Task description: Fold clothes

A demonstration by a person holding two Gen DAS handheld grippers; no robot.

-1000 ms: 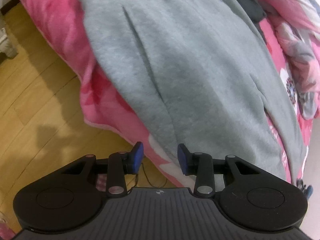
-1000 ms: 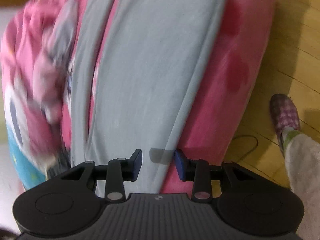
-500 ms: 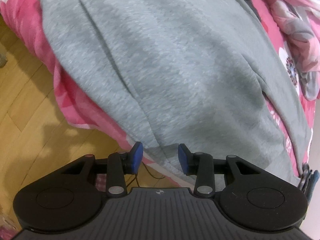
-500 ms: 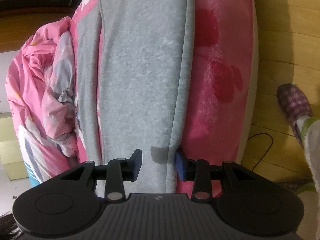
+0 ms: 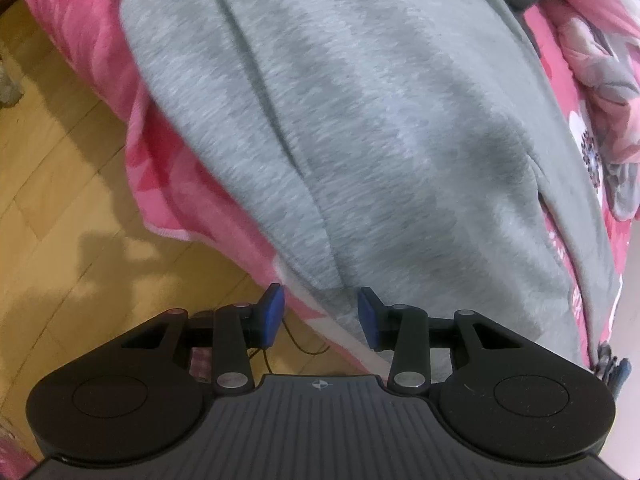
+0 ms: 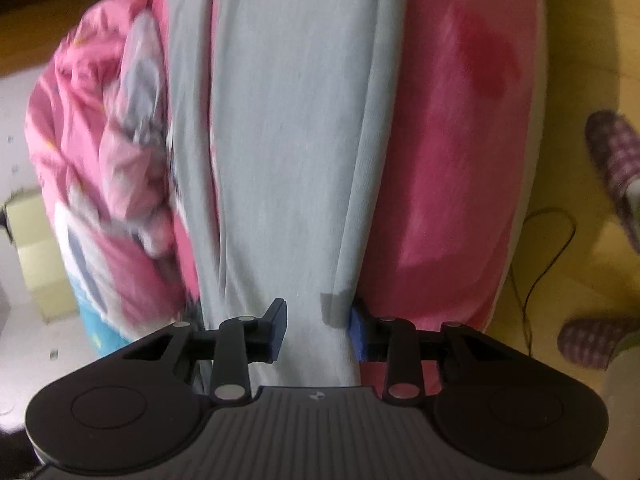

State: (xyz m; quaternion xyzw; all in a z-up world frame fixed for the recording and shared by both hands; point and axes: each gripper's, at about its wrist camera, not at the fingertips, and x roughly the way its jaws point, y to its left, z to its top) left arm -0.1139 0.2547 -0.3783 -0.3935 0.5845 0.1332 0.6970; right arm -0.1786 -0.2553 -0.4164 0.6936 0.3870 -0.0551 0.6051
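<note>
In the left wrist view, the grey garment (image 5: 380, 128) lay spread over the pink blanket (image 5: 100, 36) on the bed, its lower edge hanging toward the wooden floor (image 5: 52, 208); the left hand-held gripper (image 5: 320, 314) stood over that edge with its jaws opening, the fabric edge between the blue pads (image 5: 272, 314) but not pressed by them. In the right wrist view, which was blurred, the right hand-held gripper (image 6: 318, 330) had a narrow part of the grey garment (image 6: 292, 140) running between its jaws as they were closing, the cloth not yet clamped, with the pink blanket (image 6: 448, 168) on the right and a checked slipper (image 6: 612, 164) on the floor beyond it.
</note>
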